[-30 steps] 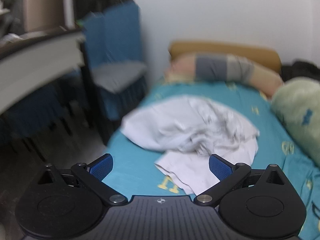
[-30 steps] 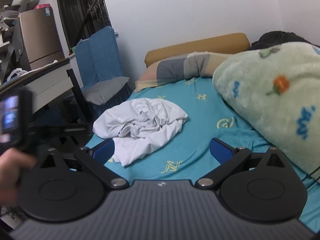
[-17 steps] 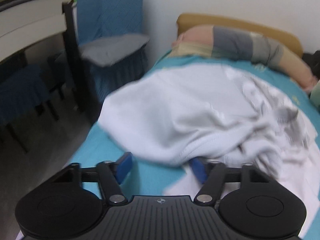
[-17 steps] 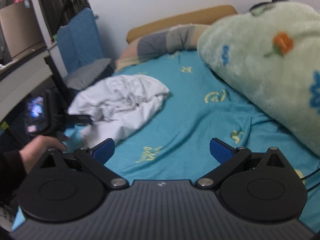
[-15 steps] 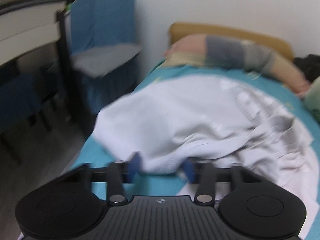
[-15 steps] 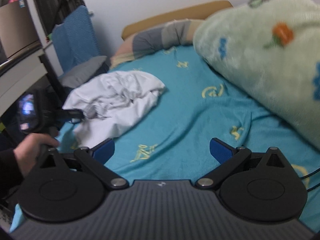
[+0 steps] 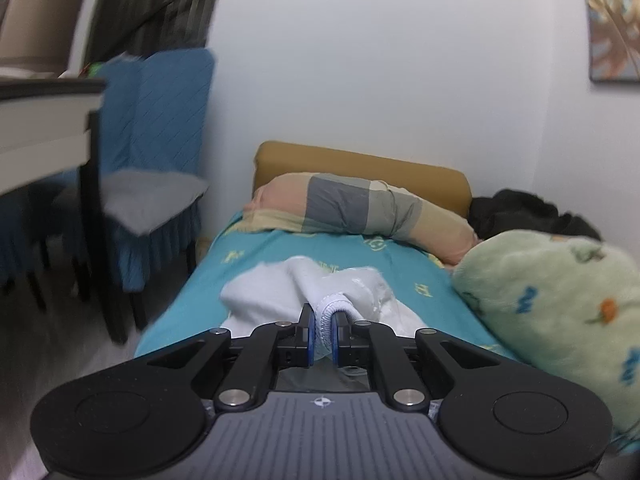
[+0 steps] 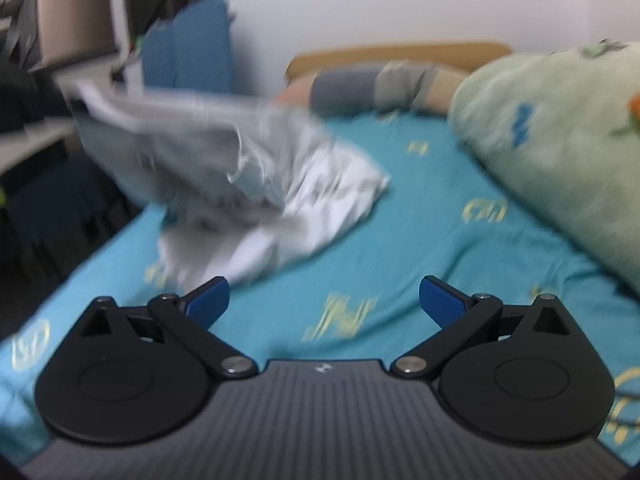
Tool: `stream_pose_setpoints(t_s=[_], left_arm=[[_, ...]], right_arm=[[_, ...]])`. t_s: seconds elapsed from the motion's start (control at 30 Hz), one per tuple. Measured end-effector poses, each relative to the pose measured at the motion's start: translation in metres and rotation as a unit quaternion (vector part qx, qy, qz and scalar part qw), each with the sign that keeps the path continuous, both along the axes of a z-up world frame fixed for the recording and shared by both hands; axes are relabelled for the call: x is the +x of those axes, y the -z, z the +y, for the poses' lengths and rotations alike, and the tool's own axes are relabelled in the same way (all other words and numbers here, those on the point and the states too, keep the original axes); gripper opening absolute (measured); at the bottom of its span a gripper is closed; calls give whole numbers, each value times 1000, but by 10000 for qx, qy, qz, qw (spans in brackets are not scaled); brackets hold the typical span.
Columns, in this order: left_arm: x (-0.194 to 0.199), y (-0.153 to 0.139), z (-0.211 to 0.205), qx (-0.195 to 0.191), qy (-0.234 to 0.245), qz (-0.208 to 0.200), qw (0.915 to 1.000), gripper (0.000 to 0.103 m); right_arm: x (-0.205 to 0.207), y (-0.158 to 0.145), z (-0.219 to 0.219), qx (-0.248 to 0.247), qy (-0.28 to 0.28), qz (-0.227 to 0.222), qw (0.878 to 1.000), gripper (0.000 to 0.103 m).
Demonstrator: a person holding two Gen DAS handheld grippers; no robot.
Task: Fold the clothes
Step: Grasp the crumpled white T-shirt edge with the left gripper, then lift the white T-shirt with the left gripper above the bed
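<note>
A crumpled white garment [image 7: 280,292] lies on the teal bedsheet [image 7: 248,256]. My left gripper [image 7: 323,330] is shut on the garment's ribbed hem, which bulges up between the blue pads. In the right wrist view the same white garment [image 8: 256,184] is lifted at its left side and stretched up toward the left, blurred by motion. My right gripper [image 8: 324,300] hovers low over the sheet in front of the garment, open, with nothing between its fingers.
A pale green fleece blanket [image 8: 552,136] is heaped along the bed's right side. A striped pillow [image 7: 360,212] and tan headboard [image 7: 360,168] stand at the far end. A blue-covered chair [image 7: 156,152] and a desk [image 7: 40,128] flank the bed's left edge.
The left gripper went in to the garment, shut on its hem and pulled back and up, lifting that side. The right gripper came down toward the sheet, still open.
</note>
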State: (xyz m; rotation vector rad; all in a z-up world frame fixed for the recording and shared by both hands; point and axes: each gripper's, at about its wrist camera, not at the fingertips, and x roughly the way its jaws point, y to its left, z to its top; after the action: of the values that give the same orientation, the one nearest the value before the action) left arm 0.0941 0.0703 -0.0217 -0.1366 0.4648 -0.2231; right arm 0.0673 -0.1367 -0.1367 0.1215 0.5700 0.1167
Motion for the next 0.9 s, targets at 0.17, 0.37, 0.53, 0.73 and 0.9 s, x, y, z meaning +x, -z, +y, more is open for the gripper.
stream_pose_setpoints(t_s=[0.17,0.37,0.53,0.73,0.9], left_arm=[[-46,-15,20,-155,-170,559,9982,8],[-62,-3,42,-597,-301,1179,9908,8],[-61,4,43,-464,-340,1169,9915,8],[-55,5,35,-427,-301,1129,9922,8],[-51,6,35,-466,-300,1122,9921,8]], right_arm=[[-19,19,20,6,-313,356,9989,103],[-20,31,41,-659,-296,443,9964,103],[-22,32,40,-643,-268,431,9966,103],[-22,31,38,-578,-267,438,9970,103],[-22,31,38,-577,-269,442,9970,103]])
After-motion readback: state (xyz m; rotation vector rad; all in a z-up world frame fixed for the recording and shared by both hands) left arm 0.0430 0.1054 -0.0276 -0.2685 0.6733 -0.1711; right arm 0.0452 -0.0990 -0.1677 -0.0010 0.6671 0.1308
